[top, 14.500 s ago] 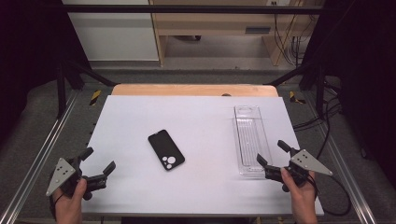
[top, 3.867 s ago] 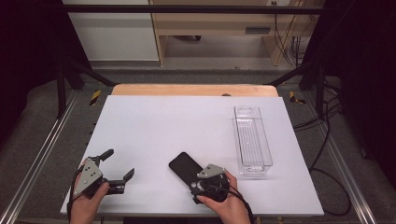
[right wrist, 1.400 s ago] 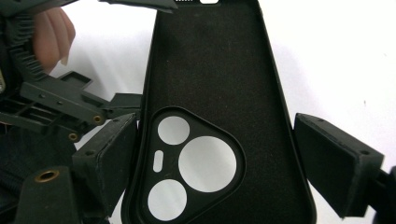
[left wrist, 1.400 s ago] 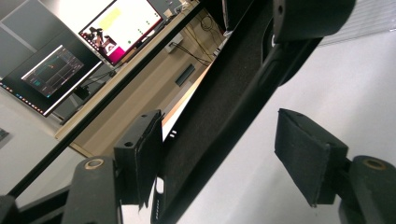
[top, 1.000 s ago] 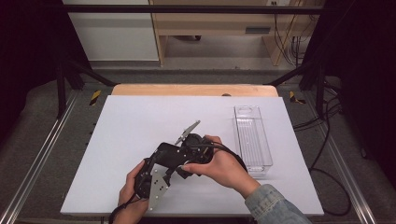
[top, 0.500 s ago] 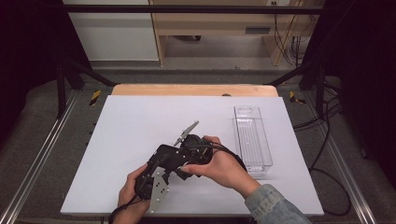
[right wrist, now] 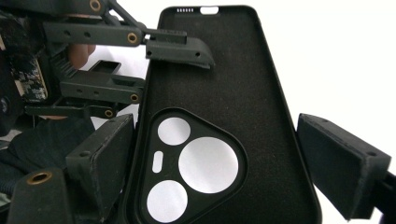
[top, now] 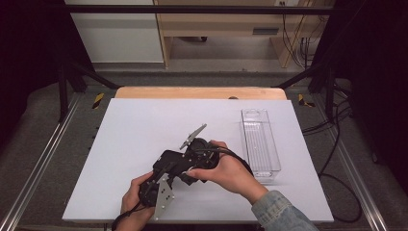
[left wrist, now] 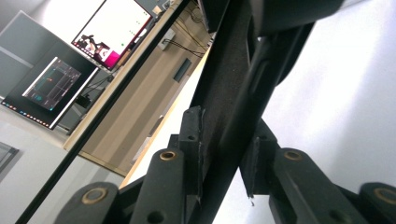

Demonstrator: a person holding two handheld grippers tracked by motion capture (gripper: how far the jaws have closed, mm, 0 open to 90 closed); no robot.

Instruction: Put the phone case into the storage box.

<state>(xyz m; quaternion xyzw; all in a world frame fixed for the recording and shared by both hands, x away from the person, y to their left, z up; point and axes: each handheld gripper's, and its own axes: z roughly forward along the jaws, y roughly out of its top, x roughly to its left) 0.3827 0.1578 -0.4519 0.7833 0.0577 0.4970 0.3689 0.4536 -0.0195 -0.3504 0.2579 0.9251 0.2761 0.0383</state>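
Note:
A black phone case [right wrist: 224, 93] with a triangular camera cut-out is held up over the white table [top: 144, 120], its soft inner side facing the right gripper view. My left gripper [right wrist: 173, 74] is shut on its long edge. In the left gripper view the case [left wrist: 229, 84] runs edge-on between the pads [left wrist: 192, 140] of the left gripper [left wrist: 222, 149]. My right gripper [right wrist: 210, 158] straddles the case's width. One jaw lies against one edge and a thin gap shows at the other. In the high view both grippers [top: 161, 173] [top: 182, 166] meet at the case [top: 171, 158].
A clear plastic tray [top: 260, 142] stands at the table's right side, lengthwise toward the far edge. A wooden strip [top: 199, 93] borders the far edge. Metal rails run along both sides, with cables on the floor at the right.
The right gripper lifted the case off the table and brought it to the middle, where the left gripper closed on its edge. Over the last second hardly anything moved.

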